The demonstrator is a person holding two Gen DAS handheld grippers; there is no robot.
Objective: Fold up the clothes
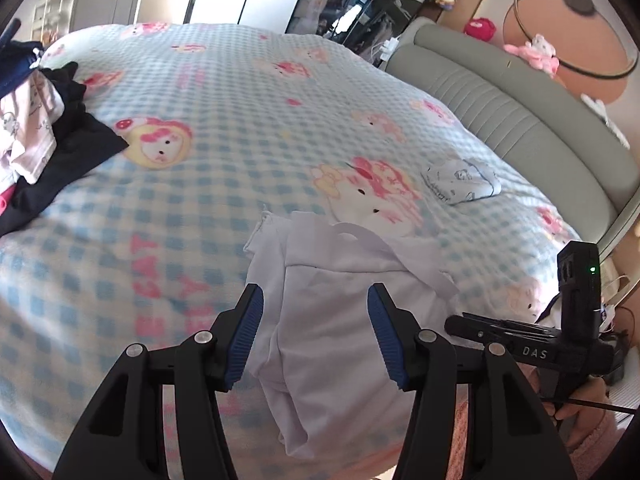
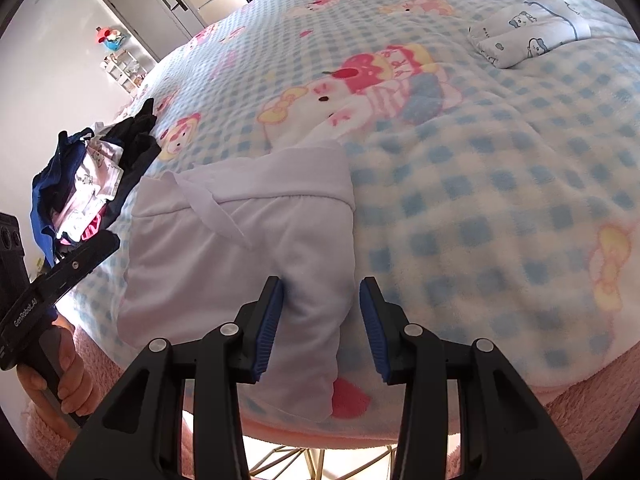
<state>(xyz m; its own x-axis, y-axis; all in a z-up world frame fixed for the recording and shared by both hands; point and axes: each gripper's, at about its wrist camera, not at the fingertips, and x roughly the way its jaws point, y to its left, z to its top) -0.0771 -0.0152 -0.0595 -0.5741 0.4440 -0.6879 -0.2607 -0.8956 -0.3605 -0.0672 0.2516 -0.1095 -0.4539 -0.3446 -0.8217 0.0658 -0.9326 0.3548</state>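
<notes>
- The left gripper (image 1: 316, 336) and right gripper (image 2: 322, 328) were both open, jaws apart over the white garment (image 2: 240, 248), pads not pressing it.
- The garment lay at the blanket's (image 2: 480, 200) near edge, long axis running away, waistband far.
- Farther off: a folded bundle (image 2: 528, 32) to the right, a clothes pile (image 1: 40, 128) to the left.

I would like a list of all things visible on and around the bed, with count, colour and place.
white garment: one, white, near edge of the bed, spread under both claws
folded bundle: one, white with blue prints, far right on the blanket
clothes pile: one, black, navy, pink-white, left side of the bed
blanket: one, blue-white check with pink cartoons, covers the bed
headboard: one, grey-green, right of the bed
plush toys: several, pink, above the headboard
left claw: open, over the garment
right claw: open, garment fold between the pads
</notes>
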